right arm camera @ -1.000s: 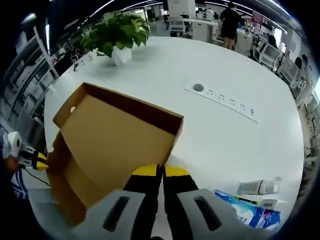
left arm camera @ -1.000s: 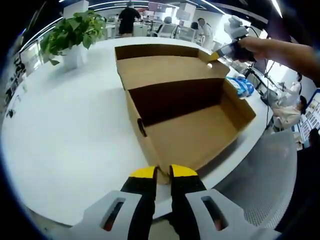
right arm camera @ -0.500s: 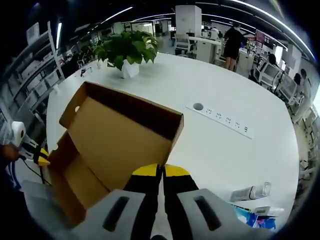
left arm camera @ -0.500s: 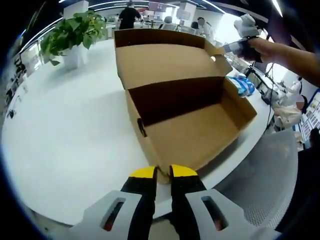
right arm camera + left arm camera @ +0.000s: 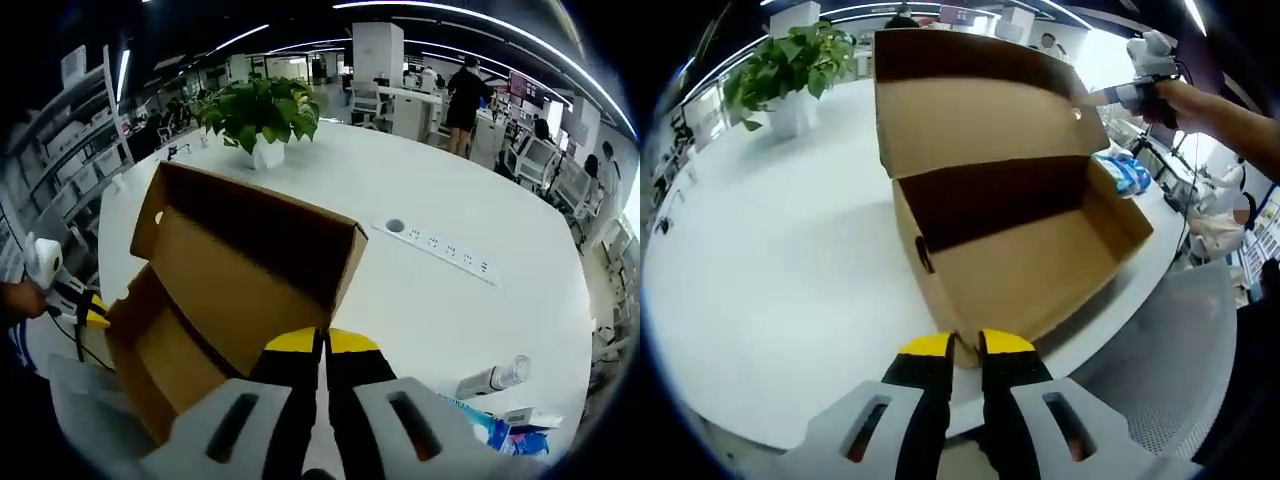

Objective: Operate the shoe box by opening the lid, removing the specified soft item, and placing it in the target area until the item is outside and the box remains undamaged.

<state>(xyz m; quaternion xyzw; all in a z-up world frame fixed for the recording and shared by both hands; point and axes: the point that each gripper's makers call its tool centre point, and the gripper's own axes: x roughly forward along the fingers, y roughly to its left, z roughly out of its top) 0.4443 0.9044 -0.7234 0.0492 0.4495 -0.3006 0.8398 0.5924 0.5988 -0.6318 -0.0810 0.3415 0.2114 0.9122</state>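
Note:
A brown cardboard shoe box [image 5: 1030, 270] lies open on the white table [image 5: 770, 260], and the part of its floor in sight is bare cardboard. Its hinged lid [image 5: 980, 120] stands raised behind it. My left gripper [image 5: 967, 345] is shut on the box's near corner wall. My right gripper [image 5: 1095, 97], held by a hand, comes in from the upper right and pinches the lid's far corner. In the right gripper view the jaws [image 5: 322, 340] are shut on the lid [image 5: 240, 270] at its edge, with the box body [image 5: 150, 350] below left and the left gripper [image 5: 95, 318] at its far end.
A potted plant [image 5: 790, 65] [image 5: 255, 115] stands on the table beyond the box. A power strip [image 5: 440, 250] is set into the tabletop. Blue packets [image 5: 1125, 172] [image 5: 490, 430] lie near the box. A mesh chair [image 5: 1180, 350] sits by the table edge. People stand at desks behind.
The right gripper has risen with the lid's corner in it, swinging the lid up from nearly flat toward upright. The left gripper and box body have stayed put.

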